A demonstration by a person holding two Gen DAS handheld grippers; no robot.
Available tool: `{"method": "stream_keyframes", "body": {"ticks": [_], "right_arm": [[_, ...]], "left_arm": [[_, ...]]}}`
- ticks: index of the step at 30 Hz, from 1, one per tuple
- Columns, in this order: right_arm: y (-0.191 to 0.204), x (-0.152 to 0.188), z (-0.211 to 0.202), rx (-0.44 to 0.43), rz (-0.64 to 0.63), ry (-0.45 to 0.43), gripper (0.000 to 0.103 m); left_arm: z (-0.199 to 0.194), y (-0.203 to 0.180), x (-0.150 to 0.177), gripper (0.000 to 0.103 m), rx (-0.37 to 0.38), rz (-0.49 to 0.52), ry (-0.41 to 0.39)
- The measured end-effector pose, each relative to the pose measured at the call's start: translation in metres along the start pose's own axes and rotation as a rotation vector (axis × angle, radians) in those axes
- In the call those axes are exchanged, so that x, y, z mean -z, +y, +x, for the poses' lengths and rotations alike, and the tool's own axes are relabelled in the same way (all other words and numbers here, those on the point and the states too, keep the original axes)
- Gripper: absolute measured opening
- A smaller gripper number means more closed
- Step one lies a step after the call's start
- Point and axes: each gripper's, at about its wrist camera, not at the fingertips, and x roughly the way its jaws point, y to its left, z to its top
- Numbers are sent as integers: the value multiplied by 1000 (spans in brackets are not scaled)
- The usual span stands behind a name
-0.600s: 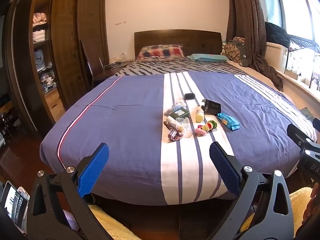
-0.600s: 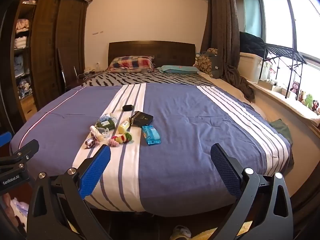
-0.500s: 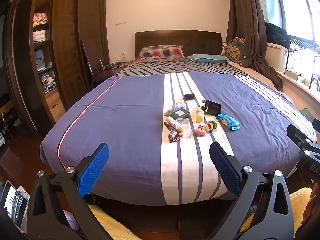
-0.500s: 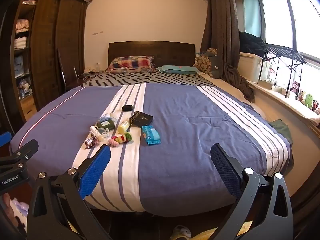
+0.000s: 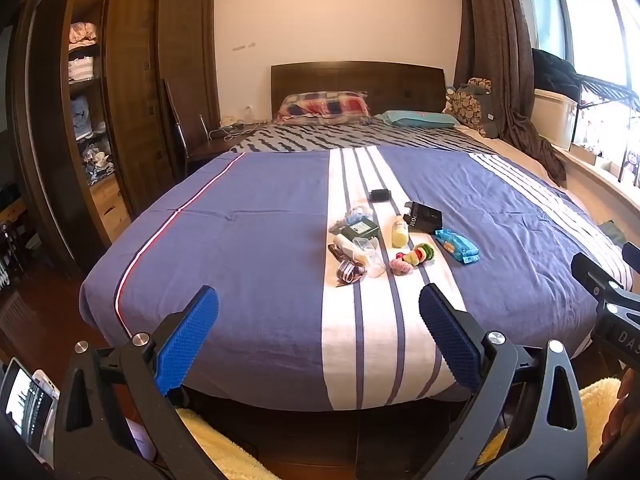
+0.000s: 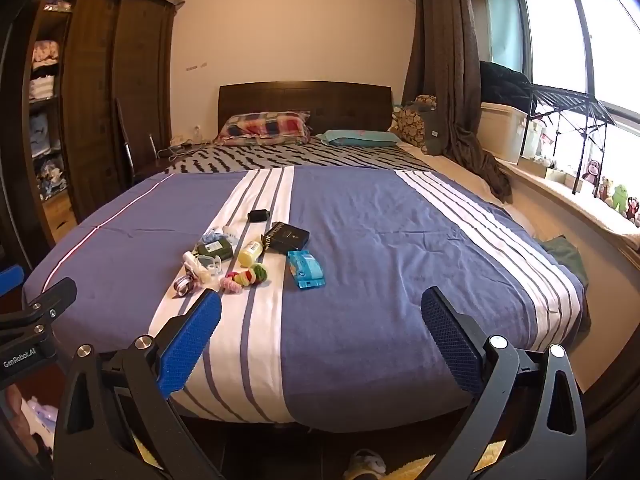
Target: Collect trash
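Note:
A cluster of small items lies on the white stripe of the blue bedspread (image 5: 248,248): a blue wipes packet (image 5: 457,245), a black box (image 5: 423,217), a small yellow bottle (image 5: 399,232), a clear plastic cup (image 5: 370,255), a shiny wrapper (image 5: 347,271), a green packet (image 5: 359,227), colourful hair ties (image 5: 414,257) and a small black object (image 5: 380,195). The same wipes packet (image 6: 306,269), box (image 6: 287,236) and bottle (image 6: 250,253) show in the right wrist view. My left gripper (image 5: 319,336) and right gripper (image 6: 321,340) are both open and empty, held at the bed's foot, well short of the items.
A dark wooden wardrobe (image 5: 120,112) with shelves stands left of the bed. Pillows (image 5: 324,106) and the headboard are at the far end. Curtains, a storage box and a windowsill (image 6: 568,196) with toys are on the right. A yellow fluffy rug (image 5: 224,448) lies below.

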Motion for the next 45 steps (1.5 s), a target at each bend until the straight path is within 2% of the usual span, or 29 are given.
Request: {"method": "stream_keyframes", "body": {"ticks": [45], "right_arm": [[4, -3, -4, -25, 13, -7, 100]], "left_arm": [[-13, -2, -8, 95, 8, -8, -13]]}}
